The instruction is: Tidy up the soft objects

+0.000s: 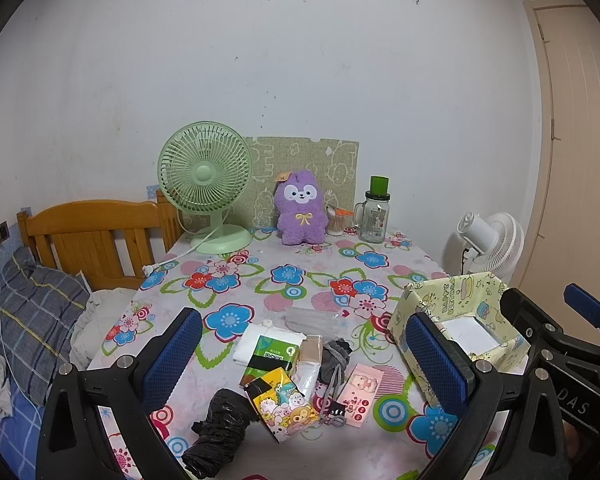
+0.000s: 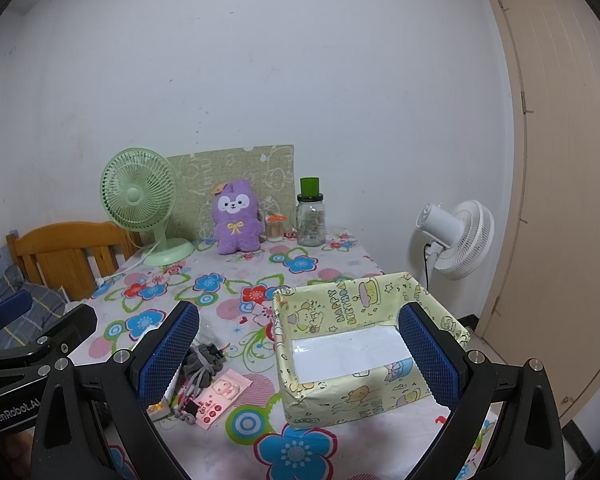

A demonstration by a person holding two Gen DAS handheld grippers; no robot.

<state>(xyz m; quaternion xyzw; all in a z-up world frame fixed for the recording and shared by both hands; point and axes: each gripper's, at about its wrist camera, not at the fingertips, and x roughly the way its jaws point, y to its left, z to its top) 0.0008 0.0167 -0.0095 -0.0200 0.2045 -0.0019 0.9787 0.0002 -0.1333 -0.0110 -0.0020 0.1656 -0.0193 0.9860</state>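
Note:
A pile of soft items lies on the floral tablecloth in front of my open, empty left gripper (image 1: 304, 354): a black plastic bag (image 1: 216, 430), a yellow cartoon tissue pack (image 1: 282, 404), a green tissue pack (image 1: 274, 354), a grey sock bundle (image 1: 334, 360), a pink card pack (image 1: 358, 394) and a clear mask pack (image 1: 314, 320). A yellow "Happy Birthday" paper box (image 2: 340, 392), empty with a white bottom, stands at the right. My right gripper (image 2: 298, 354) is open and empty, hovering over the box's near left part. It also shows in the left wrist view (image 1: 540, 320).
At the table's back stand a green desk fan (image 1: 206, 184), a purple plush (image 1: 300, 210), a cotton swab jar (image 1: 336, 222) and a glass mug with green lid (image 1: 374, 216). A white floor fan (image 2: 460, 240) is at the right, a wooden bed headboard (image 1: 96, 236) at the left.

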